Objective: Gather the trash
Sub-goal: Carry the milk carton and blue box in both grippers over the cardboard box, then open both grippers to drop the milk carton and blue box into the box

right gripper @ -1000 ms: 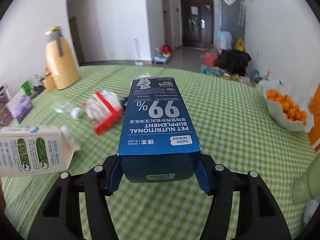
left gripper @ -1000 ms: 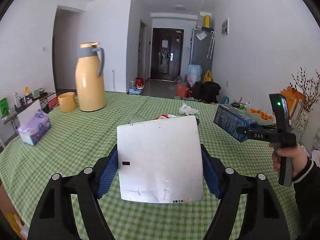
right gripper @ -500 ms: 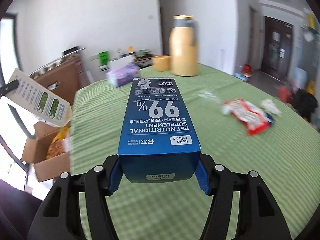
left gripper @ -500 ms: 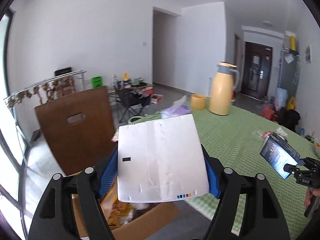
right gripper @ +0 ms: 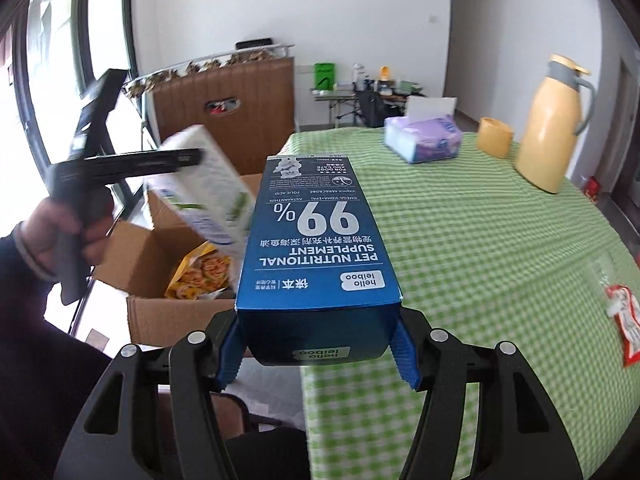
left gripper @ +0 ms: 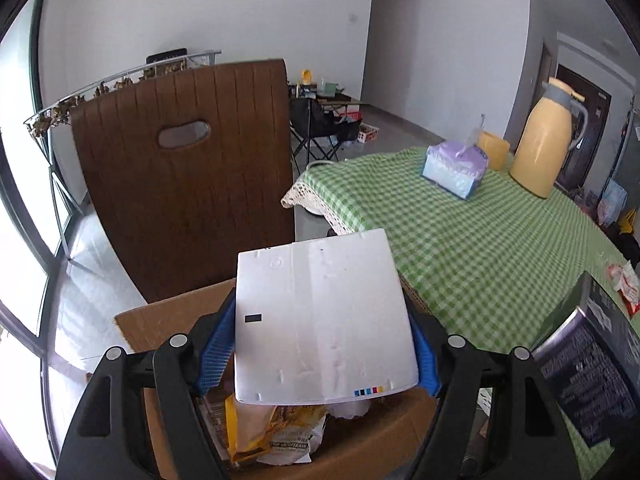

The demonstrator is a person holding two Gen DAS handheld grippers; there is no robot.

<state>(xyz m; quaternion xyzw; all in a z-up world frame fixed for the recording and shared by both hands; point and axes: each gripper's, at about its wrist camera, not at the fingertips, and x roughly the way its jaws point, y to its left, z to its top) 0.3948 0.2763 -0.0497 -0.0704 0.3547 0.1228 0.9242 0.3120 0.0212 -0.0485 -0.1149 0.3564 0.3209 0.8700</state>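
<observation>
We've swung off the table, left gripper (left gripper: 320, 344) clamping the carton (left gripper: 320, 320) over the bin box (left gripper: 160, 320), right gripper (right gripper: 316, 344) clamping the blue box (right gripper: 320, 248) nearby, ready to drop.

White walls, pale tiled floor (left gripper: 92, 280), bright daylight thru tall dark-framed windows (left gripper: 24, 200) on the left. Brown slatted chair back (left gripper: 184, 176) beside a table w/ green checked cloth (left gripper: 460, 240). Folding table (right gripper: 360, 96) w/ clutter by the far wall; dark door (left gripper: 580, 128), probably, far right.
</observation>
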